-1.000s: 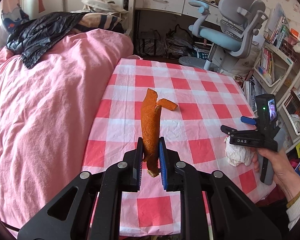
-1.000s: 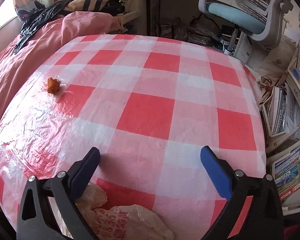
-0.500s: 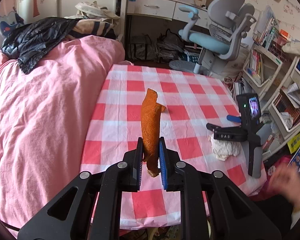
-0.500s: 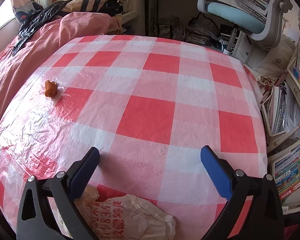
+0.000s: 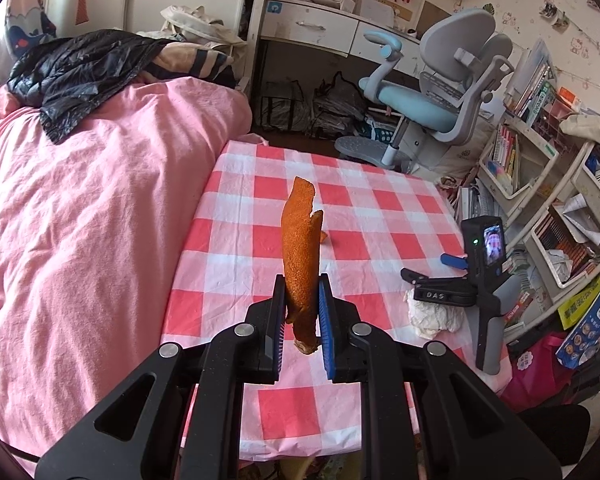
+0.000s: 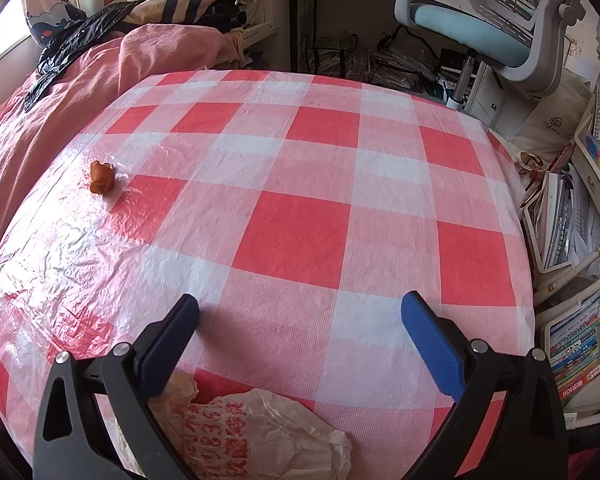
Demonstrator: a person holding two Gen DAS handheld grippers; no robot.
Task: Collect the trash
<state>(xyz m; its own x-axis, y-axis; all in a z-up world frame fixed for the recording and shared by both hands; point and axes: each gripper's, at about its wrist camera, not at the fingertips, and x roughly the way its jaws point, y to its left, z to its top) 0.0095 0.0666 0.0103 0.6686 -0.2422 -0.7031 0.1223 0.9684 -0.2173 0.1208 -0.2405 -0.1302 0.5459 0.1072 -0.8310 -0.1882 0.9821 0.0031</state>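
My left gripper (image 5: pixel 302 308) is shut on a long strip of orange peel (image 5: pixel 299 248), which stands upright between the blue pads above the red-and-white checked table (image 5: pixel 380 208). A small piece of peel (image 6: pixel 101 178) lies at the table's left side; in the left wrist view it is mostly hidden behind the strip. My right gripper (image 6: pixel 300 312) is wide open with nothing between its fingers. It rests at the table's right edge (image 5: pixel 424 266) over a crumpled white bag with red print (image 6: pixel 260 428), and no hand is on it.
A bed with a pink cover (image 5: pixel 80 220) runs along the table's left side, with a black jacket (image 5: pixel 80 68) on it. A grey and blue office chair (image 5: pixel 440 108) stands beyond the table. Shelves of books (image 5: pixel 540 184) line the right.
My left gripper has risen with the peel, so more of the table shows. The hand that held the right gripper has let go and left the view; that gripper has stayed put.
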